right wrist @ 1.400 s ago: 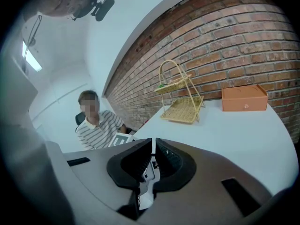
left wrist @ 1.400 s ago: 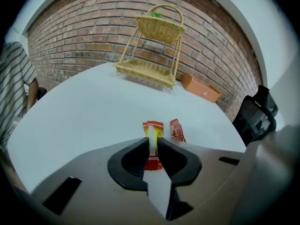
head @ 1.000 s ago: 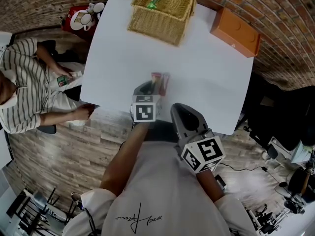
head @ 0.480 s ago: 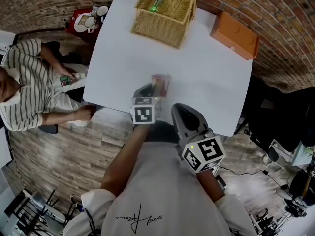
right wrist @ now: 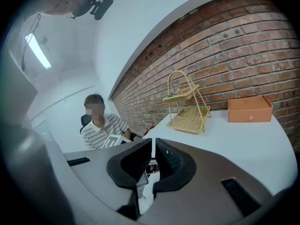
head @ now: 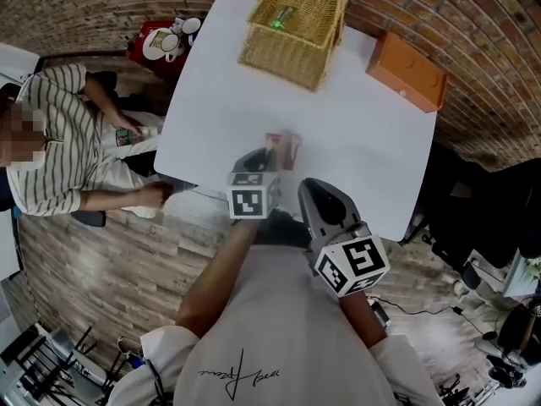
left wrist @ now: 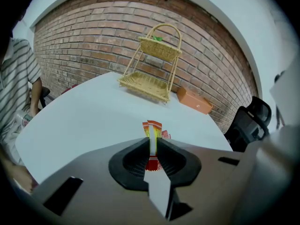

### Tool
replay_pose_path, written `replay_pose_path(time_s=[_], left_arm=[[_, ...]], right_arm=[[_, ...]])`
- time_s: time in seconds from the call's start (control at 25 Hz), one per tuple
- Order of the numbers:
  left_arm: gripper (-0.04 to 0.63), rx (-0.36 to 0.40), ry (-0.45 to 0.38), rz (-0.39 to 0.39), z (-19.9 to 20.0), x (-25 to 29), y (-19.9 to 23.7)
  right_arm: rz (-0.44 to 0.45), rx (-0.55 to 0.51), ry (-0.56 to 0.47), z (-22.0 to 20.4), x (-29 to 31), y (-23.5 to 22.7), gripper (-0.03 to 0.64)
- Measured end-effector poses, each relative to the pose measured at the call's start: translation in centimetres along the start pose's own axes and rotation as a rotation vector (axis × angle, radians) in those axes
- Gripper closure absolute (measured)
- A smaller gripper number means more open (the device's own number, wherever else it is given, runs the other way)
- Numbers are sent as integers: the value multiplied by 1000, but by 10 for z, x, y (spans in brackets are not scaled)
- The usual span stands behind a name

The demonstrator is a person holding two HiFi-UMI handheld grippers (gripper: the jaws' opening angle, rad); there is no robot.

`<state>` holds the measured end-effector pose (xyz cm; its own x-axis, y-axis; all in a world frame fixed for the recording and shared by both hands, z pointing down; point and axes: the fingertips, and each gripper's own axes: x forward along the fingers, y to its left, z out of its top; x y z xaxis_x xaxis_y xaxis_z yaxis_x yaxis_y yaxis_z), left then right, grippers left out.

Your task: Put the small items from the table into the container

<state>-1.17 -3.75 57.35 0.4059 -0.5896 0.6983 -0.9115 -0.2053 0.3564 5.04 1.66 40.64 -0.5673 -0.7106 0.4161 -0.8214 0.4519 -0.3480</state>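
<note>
The big white table (head: 355,142) takes up most of the head view. At its far end sits the two-tier wicker basket (head: 296,32), with an orange box (head: 406,72) near it by the brick wall. The left gripper (left wrist: 153,144) is over the near part of the table, its jaws clamped on a red and yellow packet (left wrist: 153,130) that stands edge-on between the pads. The right gripper (right wrist: 153,146) hangs at the near edge, jaws pressed together with nothing in them. There's a small green item (head: 281,15) in the basket's top tier.
</note>
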Motion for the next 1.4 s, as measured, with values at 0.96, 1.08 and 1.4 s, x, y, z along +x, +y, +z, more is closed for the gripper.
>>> replay_pose_path(time_s=[0.96, 1.08, 1.4], left_arm=[[545, -33, -143, -78, 35, -56, -21], [545, -29, -154, -80, 35, -62, -23], [545, -19, -173, -92, 41, -70, -27]], right_arm=[[21, -52, -49, 7, -15, 19, 594], [23, -58, -54, 6, -18, 20, 594], [27, -66, -67, 10, -18, 21, 594]])
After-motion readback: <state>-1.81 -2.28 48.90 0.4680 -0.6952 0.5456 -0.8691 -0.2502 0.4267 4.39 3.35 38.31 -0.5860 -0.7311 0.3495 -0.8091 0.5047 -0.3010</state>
